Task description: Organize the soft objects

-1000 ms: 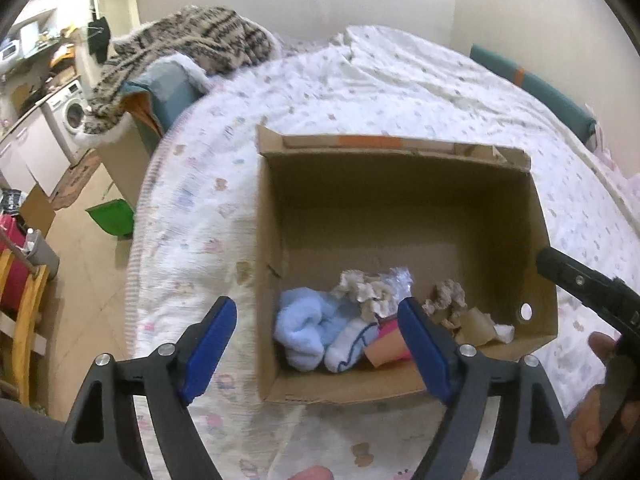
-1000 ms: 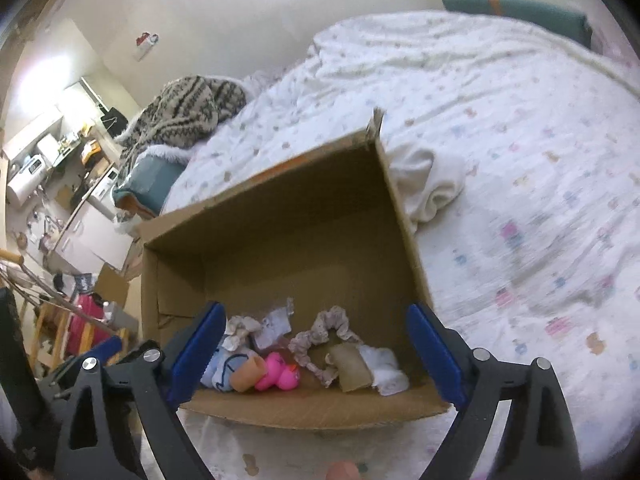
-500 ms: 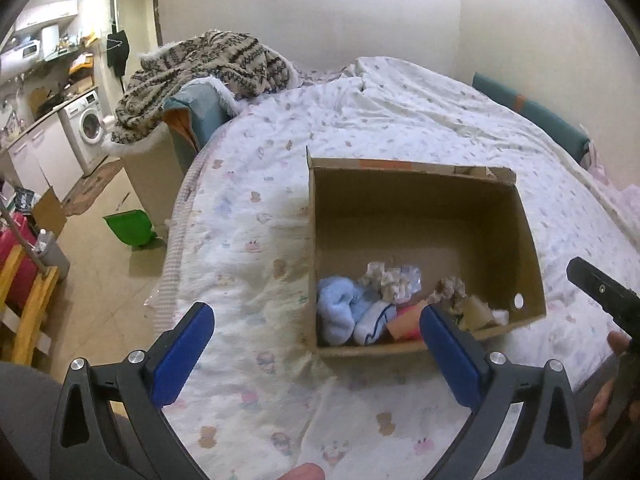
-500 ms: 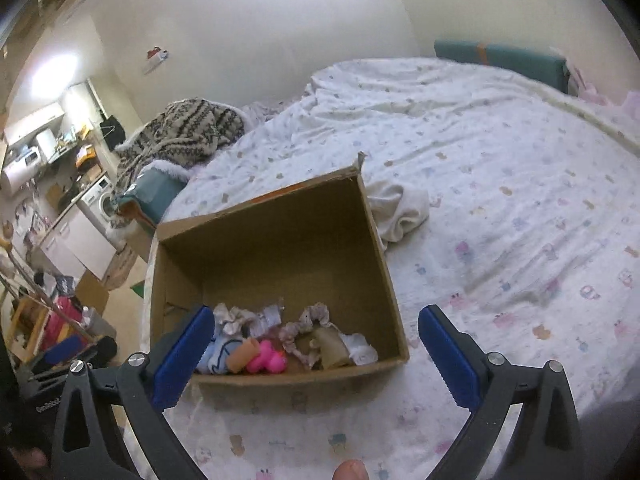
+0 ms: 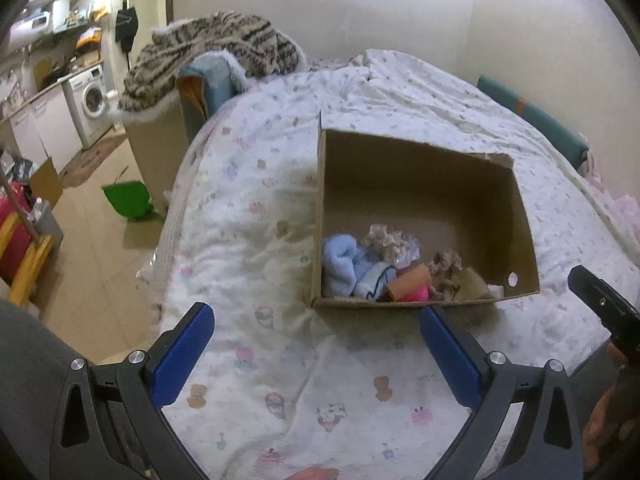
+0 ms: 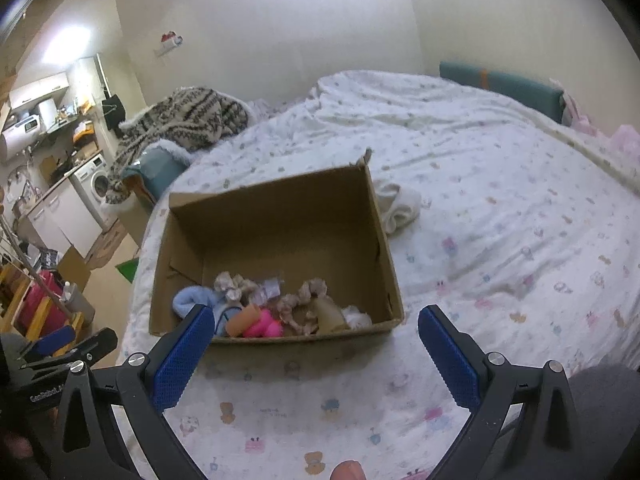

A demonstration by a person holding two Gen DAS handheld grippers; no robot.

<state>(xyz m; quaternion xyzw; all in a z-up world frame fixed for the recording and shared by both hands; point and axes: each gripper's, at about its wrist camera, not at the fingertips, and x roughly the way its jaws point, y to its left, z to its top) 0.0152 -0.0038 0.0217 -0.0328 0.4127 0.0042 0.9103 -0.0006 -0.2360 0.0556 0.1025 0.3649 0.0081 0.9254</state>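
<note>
An open cardboard box (image 5: 424,184) (image 6: 280,216) stands on the bed. Soft things lie along its near wall: a light blue plush sock (image 5: 340,264) (image 6: 190,298), beige scrunchies (image 5: 384,238) (image 6: 296,300), an orange roll (image 5: 408,282) (image 6: 242,320), a pink toy (image 6: 264,324) and a white piece (image 6: 356,316). A white folded cloth (image 6: 400,208) lies on the bed right of the box. My left gripper (image 5: 316,352) is open and empty, well back from the box. My right gripper (image 6: 316,350) is open and empty, also in front of the box.
The bed has a white quilt (image 6: 500,220) with small prints. A patterned blanket (image 5: 208,48) is piled at the bed's far left corner. The floor at the left holds a green dustpan (image 5: 128,200), a washing machine (image 5: 90,100) and red and yellow items (image 5: 16,240).
Both grippers have pulled back and up from the box, which now looks smaller and farther. Both stay open and empty. The box and its contents have not moved.
</note>
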